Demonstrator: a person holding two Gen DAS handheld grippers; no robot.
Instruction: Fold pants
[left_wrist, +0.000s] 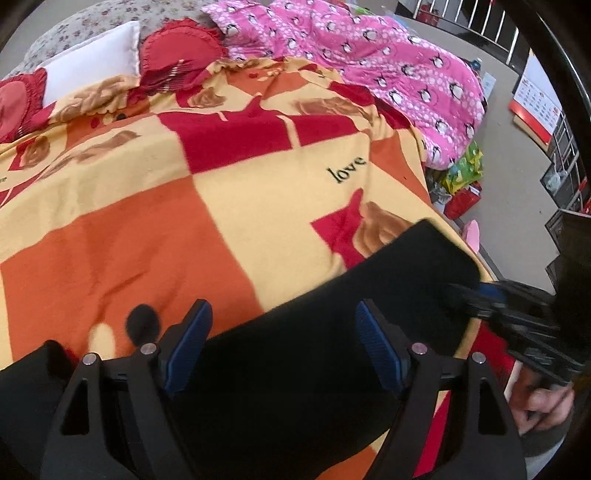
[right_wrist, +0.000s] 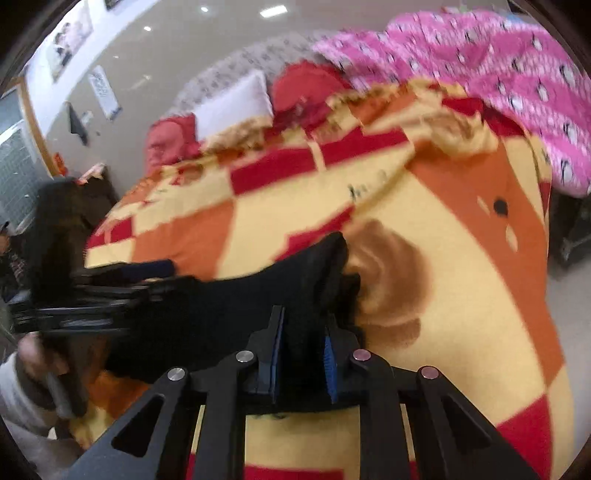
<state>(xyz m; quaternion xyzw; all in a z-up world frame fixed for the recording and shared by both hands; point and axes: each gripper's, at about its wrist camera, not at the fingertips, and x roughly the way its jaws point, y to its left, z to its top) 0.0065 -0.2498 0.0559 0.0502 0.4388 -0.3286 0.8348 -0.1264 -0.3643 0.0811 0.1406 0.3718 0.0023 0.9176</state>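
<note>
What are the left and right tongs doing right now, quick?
Left tongs: open, fingers spread over the black pants, gripping nothing.
Right tongs: shut on the black pants, cloth pinched between the blue pads.

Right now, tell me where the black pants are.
The black pants lie on the orange-yellow blanket at the bed's near edge, pinched by the right gripper.

A home bedroom: a bed with an orange-and-yellow blanket (left_wrist: 221, 206), white pillow (left_wrist: 96, 66) and pink quilt (left_wrist: 369, 62).
</note>
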